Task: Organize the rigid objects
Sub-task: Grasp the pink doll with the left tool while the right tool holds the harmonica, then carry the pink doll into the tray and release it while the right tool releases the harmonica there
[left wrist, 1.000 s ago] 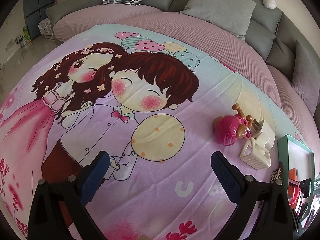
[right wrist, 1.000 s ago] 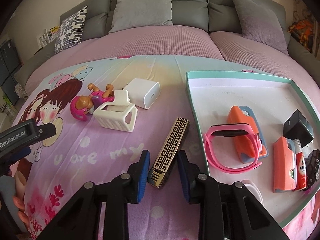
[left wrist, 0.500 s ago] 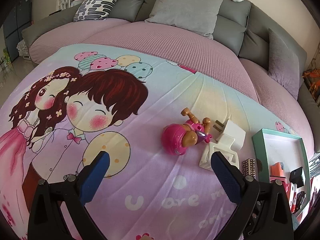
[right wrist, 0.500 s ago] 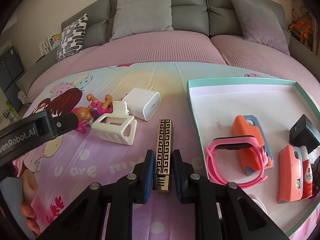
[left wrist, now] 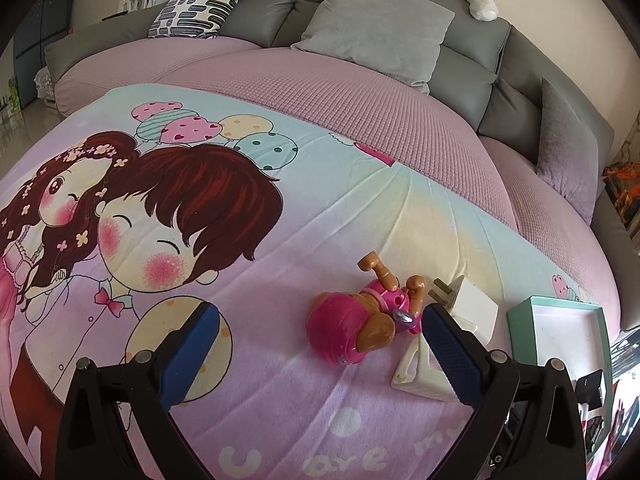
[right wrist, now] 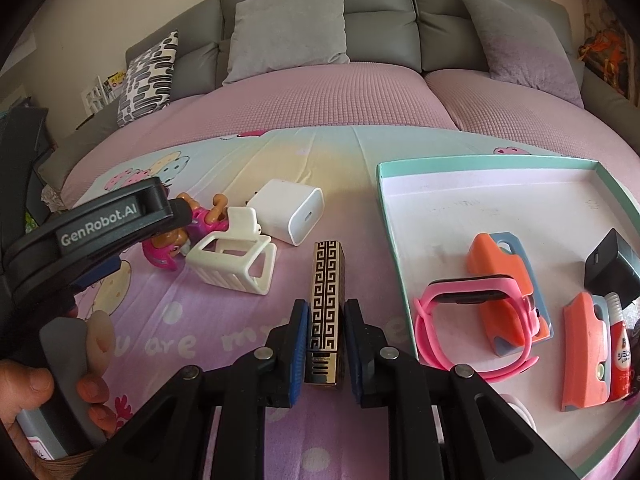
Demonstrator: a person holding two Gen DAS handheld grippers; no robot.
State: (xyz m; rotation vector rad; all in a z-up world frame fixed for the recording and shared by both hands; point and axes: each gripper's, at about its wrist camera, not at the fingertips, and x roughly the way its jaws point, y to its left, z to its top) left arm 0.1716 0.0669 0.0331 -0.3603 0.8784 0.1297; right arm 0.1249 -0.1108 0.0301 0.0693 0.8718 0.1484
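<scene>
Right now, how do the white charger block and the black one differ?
The white charger block lies out on the blanket, beside the white hair clip; the black charger already sits inside the teal-rimmed tray. The white block shows fully, prongs pointing away; the black charger's prongs are not visible, and a red-and-white tube overlaps its near edge. Both are boxy blocks, untouched by either gripper.

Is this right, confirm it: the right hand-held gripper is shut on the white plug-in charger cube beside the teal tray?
Wrong object. In the right wrist view, the right hand-held gripper is shut on the gold-and-black patterned rectangular bar beside the teal tray; the white plug-in charger cube lies untouched.
</scene>
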